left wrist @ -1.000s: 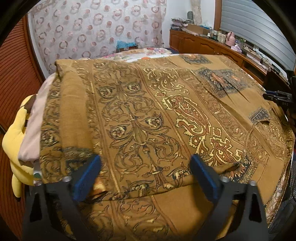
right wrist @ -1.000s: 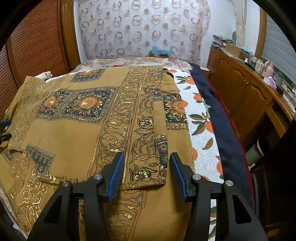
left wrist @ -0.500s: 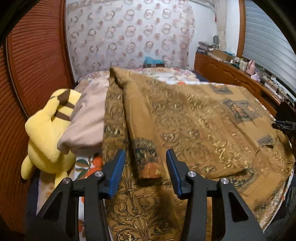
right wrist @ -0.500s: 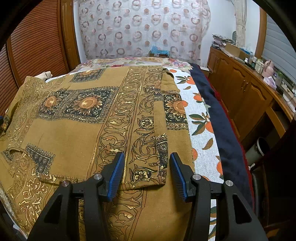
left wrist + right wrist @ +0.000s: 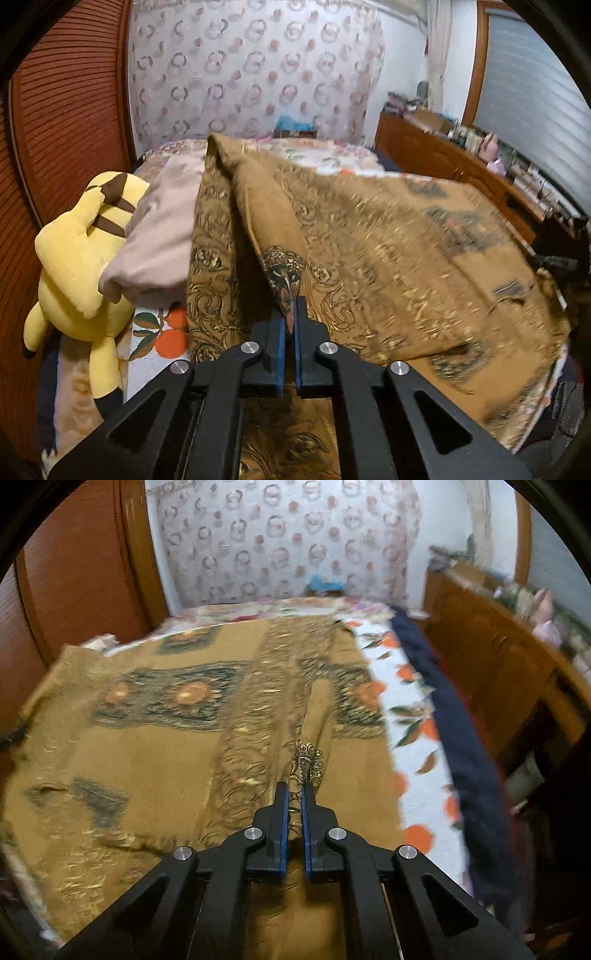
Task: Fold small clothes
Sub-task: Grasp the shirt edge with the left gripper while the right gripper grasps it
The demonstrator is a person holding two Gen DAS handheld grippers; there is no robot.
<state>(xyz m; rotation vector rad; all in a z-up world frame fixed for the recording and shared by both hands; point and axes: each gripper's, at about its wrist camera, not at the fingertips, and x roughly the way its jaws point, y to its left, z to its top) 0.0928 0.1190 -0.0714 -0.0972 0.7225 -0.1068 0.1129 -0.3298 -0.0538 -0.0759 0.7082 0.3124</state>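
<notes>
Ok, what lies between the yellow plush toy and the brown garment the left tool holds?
A pale pink pillow lies there, against the yellow plush toy and touching the brown patterned garment clamped in the left tool. This shows in the left wrist view.

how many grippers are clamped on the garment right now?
2. The left gripper pinches the brown patterned garment at its left sleeve end; the right gripper pinches the right sleeve end. Nothing suggests hidden ones.

Brown garment (image 5: 388,240) with gold paisley and dark floral panels, spread across bed, edges lifted
</notes>
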